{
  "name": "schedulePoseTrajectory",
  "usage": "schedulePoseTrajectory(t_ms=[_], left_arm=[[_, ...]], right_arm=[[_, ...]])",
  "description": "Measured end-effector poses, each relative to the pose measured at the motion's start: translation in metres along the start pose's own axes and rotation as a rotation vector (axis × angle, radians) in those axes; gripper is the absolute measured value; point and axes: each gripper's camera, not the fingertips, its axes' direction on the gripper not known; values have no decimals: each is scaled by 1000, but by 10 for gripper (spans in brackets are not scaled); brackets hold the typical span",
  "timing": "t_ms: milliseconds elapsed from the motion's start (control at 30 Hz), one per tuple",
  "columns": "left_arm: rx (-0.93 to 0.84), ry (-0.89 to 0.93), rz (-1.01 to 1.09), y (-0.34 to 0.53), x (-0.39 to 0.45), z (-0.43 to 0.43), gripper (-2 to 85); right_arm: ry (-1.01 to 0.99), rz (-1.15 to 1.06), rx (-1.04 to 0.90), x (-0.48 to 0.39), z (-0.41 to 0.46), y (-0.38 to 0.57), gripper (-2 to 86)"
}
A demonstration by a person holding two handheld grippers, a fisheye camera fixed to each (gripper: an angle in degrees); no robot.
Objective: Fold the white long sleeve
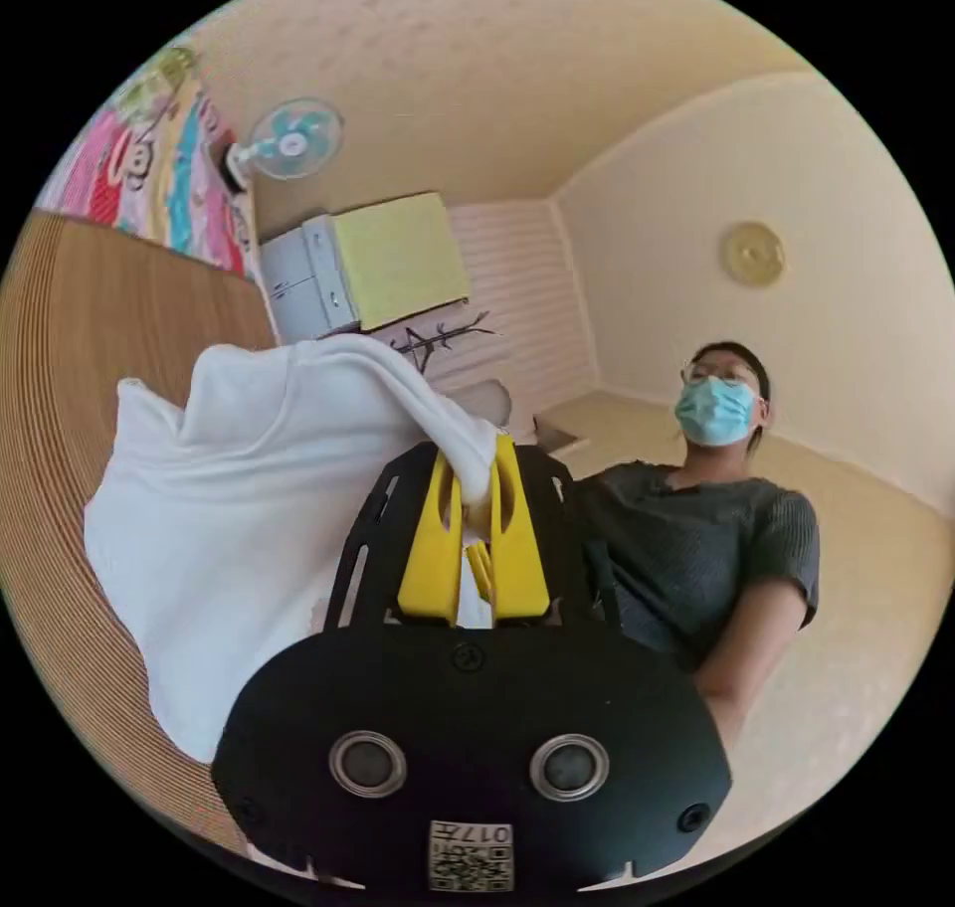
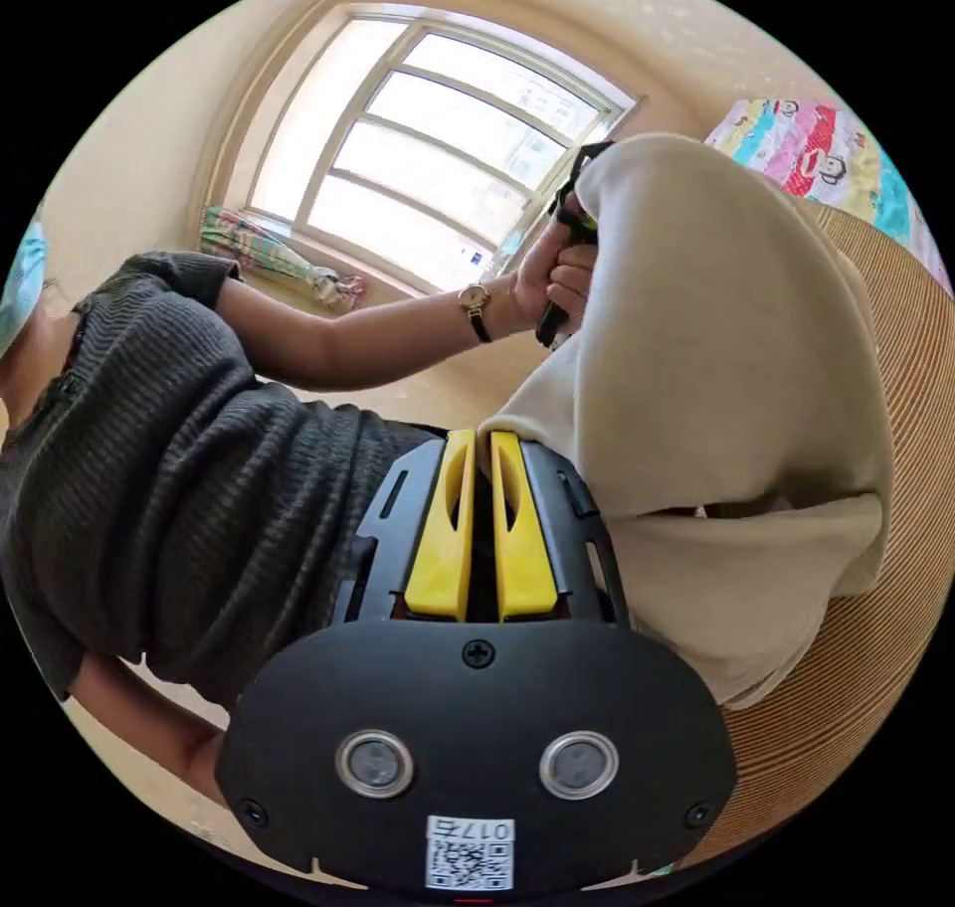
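The white long sleeve (image 1: 249, 509) hangs in the air over a brown ribbed mat (image 1: 90, 370). My left gripper (image 1: 477, 459) is shut on a bunched edge of it, cloth pinched between the yellow jaws. In the right gripper view the same garment (image 2: 716, 370) drapes down to the right, looking cream in the backlight. My right gripper (image 2: 481, 442) is shut on another edge of it at the jaw tips. The other gripper (image 2: 562, 241) shows at the garment's top, held in the person's hand (image 2: 552, 271).
The person in a dark knit top (image 2: 179, 430) stands close behind both grippers. A colourful cartoon-print cloth (image 1: 159, 171) lies past the mat. A fan (image 1: 288, 141), a white and yellow cabinet (image 1: 358, 261) and a large window (image 2: 438, 141) line the walls.
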Motion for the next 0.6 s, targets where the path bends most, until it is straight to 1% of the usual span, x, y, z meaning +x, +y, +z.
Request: schedulePoseTrajectory(t_ms=[33,67,133,167,200,233,267,333,367,400,433,467,533,600], left_arm=[[-39,28,158,1,42,7,39],[-64,35,236,2,64,11,38],[-208,70,576,22,159,30,38],[-250,87,656,30,182,34,38],[-327,128,804,47,228,41,38],[-400,187,948,67,270,46,38],[-433,222,1021,78,290,47,39],[-521,420,1284,120,353,44,40],[-534,489,1342,130,365,42,40],[-538,634,1439,146,383,34,41],[-501,766,1505,158,394,25,42],[-475,828,1526,163,397,21,43],[-385,1042,1542,179,398,12,43],[-300,1126,1540,194,392,12,43]], right_arm=[[2,-20,26,-7,-5,3,27],[11,-56,80,-23,-18,11,28],[21,-111,143,-45,-37,25,30],[19,-153,169,-59,-48,36,32],[28,-171,189,-70,-58,48,34],[47,-167,201,-75,-63,54,36],[99,-158,222,-85,-71,65,41],[170,-166,266,-100,-81,80,51],[194,-188,306,-111,-88,90,59],[201,-216,356,-123,-95,98,67],[201,-232,383,-129,-98,102,71],[192,-277,440,-141,-103,110,79],[169,-356,532,-158,-108,124,87],[173,-410,601,-172,-106,140,95]])
